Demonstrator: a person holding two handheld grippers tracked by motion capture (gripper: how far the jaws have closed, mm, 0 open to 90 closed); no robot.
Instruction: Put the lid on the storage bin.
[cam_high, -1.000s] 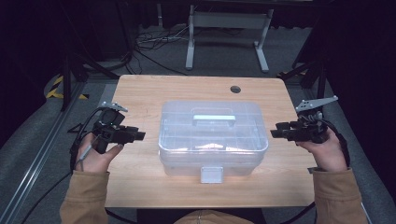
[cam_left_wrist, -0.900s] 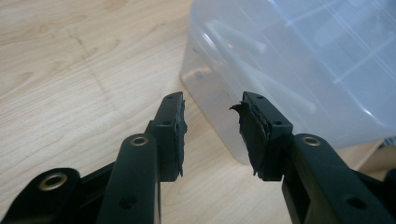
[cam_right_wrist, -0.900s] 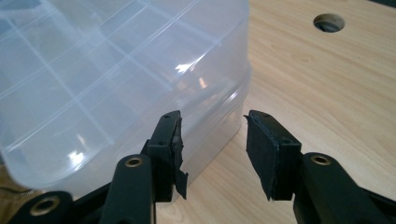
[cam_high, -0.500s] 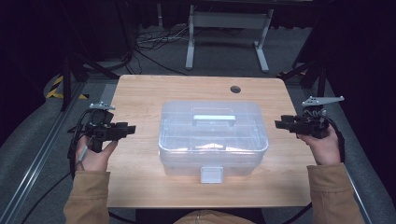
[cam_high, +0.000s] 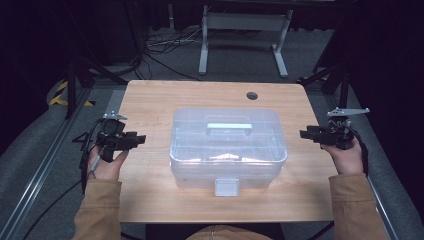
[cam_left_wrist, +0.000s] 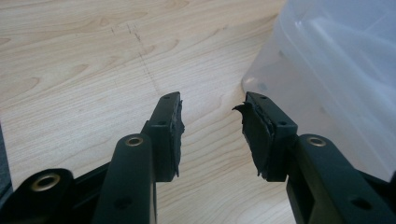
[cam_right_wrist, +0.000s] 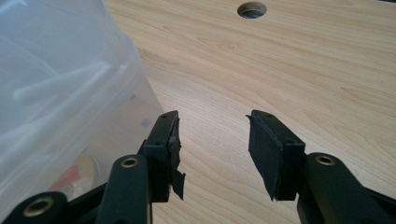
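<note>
**Both tongs released beside the clear box**

A clear plastic box (cam_high: 228, 147) with a lid handle sits at the middle of the desk (cam_high: 150, 100), its latch toward the near edge. The left tongs (cam_high: 141, 140) hover over the desk's left edge, jaws apart with nothing between them, having just been opening. The right tongs (cam_high: 303, 133) hover at the right edge, likewise released and empty. Both point toward the box, apart from it.

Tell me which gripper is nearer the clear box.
Right, narrowly. The right gripper sits just off the clear box's right end; the left gripper is a bit farther off its left end. Neither touches it.
</note>
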